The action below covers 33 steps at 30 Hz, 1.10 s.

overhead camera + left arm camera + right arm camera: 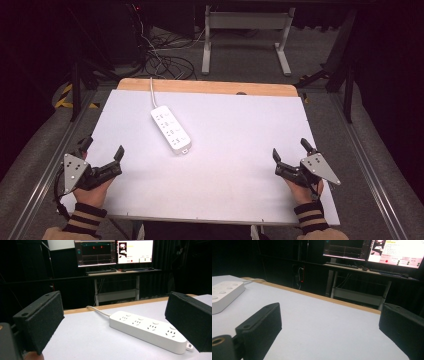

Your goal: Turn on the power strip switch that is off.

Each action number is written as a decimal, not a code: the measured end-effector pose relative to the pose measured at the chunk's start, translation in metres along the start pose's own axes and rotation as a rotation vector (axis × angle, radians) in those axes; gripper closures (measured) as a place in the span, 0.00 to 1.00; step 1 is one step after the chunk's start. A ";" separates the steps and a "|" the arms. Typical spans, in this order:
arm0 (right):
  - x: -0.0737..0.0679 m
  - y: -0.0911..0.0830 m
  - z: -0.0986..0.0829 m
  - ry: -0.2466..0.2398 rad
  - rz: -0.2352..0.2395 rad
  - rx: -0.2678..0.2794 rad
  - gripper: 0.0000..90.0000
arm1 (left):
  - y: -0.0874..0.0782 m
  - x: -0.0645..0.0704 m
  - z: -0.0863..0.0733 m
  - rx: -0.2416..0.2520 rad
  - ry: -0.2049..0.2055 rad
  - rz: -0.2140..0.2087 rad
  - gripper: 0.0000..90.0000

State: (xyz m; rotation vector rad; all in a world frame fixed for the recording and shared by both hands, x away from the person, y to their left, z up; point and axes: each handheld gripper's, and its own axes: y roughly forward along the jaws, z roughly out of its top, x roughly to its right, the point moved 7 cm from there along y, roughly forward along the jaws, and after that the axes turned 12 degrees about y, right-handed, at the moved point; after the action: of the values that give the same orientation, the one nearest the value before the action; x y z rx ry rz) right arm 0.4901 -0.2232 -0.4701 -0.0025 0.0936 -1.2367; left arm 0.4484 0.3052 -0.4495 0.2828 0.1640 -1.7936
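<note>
Your left gripper [104, 152] rests at the near left edge of the table [240, 200], jaws spread apart and holding nothing. Your right gripper [291, 156] sits at the near right edge, jaws likewise apart and empty. Between them, further back and left of centre, the white power strip [170, 129] lies flat and slantwise, its cord [151, 90] running to the far edge, well apart from both grippers

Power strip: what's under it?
The power strip lies flat on the white table surface, its cord trailing off the far edge. Its underside is hidden.
</note>
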 end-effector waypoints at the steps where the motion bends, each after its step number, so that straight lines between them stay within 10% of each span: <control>1: 0.000 0.000 0.000 -0.002 0.001 -0.001 0.05 | 0.000 0.000 0.000 0.001 0.000 0.001 0.03; 17: -0.001 0.000 0.001 -0.002 0.005 0.007 0.05 | -0.001 -0.003 0.002 0.005 0.020 -0.003 0.13; 26: 0.002 0.012 -0.004 0.044 0.032 -0.009 0.06 | 0.010 -0.024 0.006 -0.076 -0.042 -0.080 0.93; 33: 0.005 0.011 0.000 0.078 0.040 0.010 0.06 | 0.042 -0.022 0.025 -0.142 0.024 -0.181 1.00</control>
State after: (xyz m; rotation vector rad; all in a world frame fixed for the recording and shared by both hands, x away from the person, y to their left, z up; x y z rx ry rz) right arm 0.5018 -0.2241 -0.4707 0.0565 0.1542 -1.1970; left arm 0.4917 0.3089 -0.4177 0.1923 0.3418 -1.9475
